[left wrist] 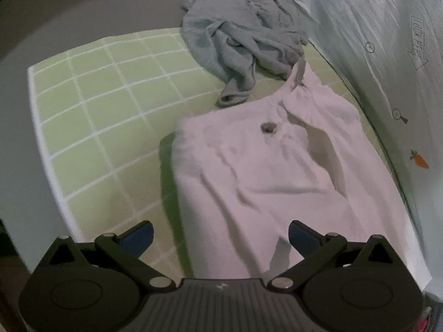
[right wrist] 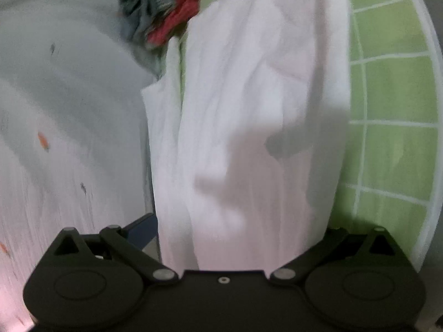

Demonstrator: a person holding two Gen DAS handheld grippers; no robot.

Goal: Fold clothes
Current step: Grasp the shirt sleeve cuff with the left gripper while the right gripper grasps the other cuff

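A white garment (left wrist: pixel 257 171) with a dark button lies spread on the green checked sheet (left wrist: pixel 91 105). My left gripper (left wrist: pixel 220 235) hovers over its near end, open, with the cloth's left edge between the blue pads (left wrist: pixel 139 236). In the right wrist view the same white garment (right wrist: pixel 249 105) fills the middle in long folds and runs down between the fingers. My right gripper (right wrist: pixel 221 232) stands open; its left finger (right wrist: pixel 141 228) shows beside the cloth, while the right finger is hidden under it.
A crumpled grey-blue garment (left wrist: pixel 243 36) lies beyond the white one. A pale quilt with carrot prints (left wrist: pixel 382 55) borders the right side. A heap of red and grey clothes (right wrist: pixel 163 8) sits at the far end. The sheet's white edge (left wrist: pixel 41 127) drops to the left.
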